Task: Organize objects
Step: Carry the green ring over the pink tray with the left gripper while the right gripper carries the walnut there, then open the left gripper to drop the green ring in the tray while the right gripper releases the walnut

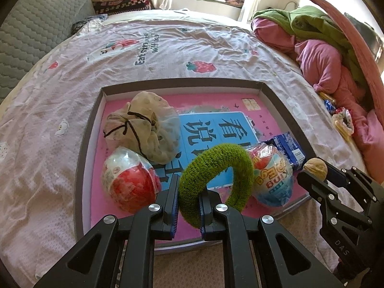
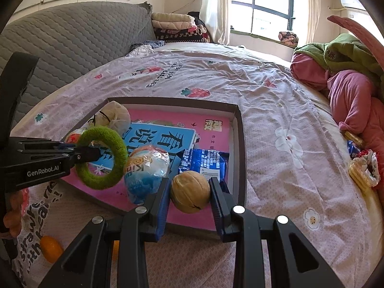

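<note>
Left gripper [image 1: 188, 207]: clamped tight on the green fuzzy ring [image 1: 216, 180], held over the near edge of the box lid [image 1: 182, 82].
Right gripper [image 2: 189, 200]: closed on the walnut [image 2: 190, 191], held above the lid's near right corner.
Box lid: a shallow tray on the bedsheet [image 1: 72, 76], pink-floored with a blue label.
Already inside: a tied cloth pouch [image 1: 144, 127] at the far left corner, a red-and-white egg toy [image 1: 130, 180] at the near left, a blue-and-white egg toy [image 2: 146, 170] and a blue snack packet [image 2: 204, 162] towards the right.
Progress: well along, I'd judge; ring and walnut remain unplaced.
Left over: an orange piece [image 2: 50, 248] lies outside the near edge, and wafers with a scrunchie [image 2: 364, 170] sit near the bed's right edge.
</note>
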The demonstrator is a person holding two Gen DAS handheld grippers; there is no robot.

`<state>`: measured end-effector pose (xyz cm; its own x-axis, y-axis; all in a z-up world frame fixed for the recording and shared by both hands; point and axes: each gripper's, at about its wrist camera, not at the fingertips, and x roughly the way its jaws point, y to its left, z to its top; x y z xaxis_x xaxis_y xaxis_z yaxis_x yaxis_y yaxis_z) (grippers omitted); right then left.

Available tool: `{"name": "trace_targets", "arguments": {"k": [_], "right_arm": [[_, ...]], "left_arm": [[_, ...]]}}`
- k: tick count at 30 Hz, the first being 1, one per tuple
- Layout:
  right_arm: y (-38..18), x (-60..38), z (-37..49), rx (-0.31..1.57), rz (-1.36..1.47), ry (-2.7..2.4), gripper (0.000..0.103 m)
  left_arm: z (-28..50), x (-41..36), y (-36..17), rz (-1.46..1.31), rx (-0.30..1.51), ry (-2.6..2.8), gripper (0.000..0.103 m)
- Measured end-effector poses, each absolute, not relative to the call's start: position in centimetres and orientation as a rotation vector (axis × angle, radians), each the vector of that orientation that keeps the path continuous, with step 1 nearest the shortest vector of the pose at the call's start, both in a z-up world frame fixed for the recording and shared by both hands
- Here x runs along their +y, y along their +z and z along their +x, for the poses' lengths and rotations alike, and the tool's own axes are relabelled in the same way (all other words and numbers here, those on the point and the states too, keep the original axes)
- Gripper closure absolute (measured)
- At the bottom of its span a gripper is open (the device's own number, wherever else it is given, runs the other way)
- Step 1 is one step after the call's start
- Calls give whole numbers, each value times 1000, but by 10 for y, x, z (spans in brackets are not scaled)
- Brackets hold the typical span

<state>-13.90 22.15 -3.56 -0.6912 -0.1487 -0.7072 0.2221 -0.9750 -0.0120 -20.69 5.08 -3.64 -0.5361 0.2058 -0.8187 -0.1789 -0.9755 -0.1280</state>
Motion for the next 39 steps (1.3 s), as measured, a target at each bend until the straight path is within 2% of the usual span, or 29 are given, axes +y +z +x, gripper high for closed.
{"name": "trace_targets", "arguments": {"k": [23, 29, 36, 39], "right_arm": [[-54, 222, -149, 143, 1153, -2692, 70], [-54, 222, -152, 165, 1158, -2687, 70], [-53, 221, -151, 180, 1172, -2680, 69], [-53, 219, -150, 186, 1178, -2677, 66]], "left_arm": [[-223, 60, -59, -1482, 18, 2543, 90], [-223, 59, -57, -1502, -34, 2522, 89], [-221, 59, -55, -1510, -54, 2522, 86], [-219, 59, -54, -1513, -59, 2521, 83]]}}
